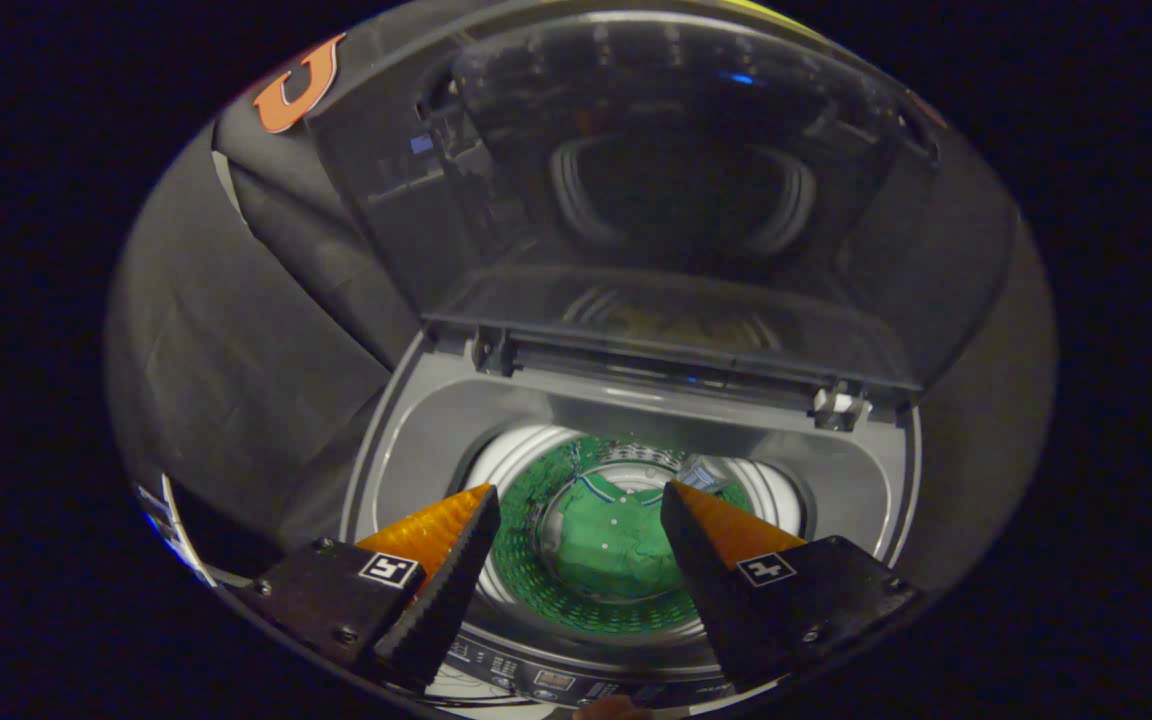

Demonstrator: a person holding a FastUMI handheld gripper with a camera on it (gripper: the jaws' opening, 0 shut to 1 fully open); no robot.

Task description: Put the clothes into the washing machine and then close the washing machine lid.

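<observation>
Gripper [579, 492] spread wide, holding nothing, hovering over the washing machine [386, 450] opening. Between and just beyond the fingers, at 12 o'clock from the tips: green clothes [608, 545] lying at the bottom of the drum [516, 455]. Past the drum, further toward 12 o'clock, the see-through lid [656, 200] stands raised on its hinges. Control panel [546, 682] sits at 6 o'clock, below the fingers.
</observation>
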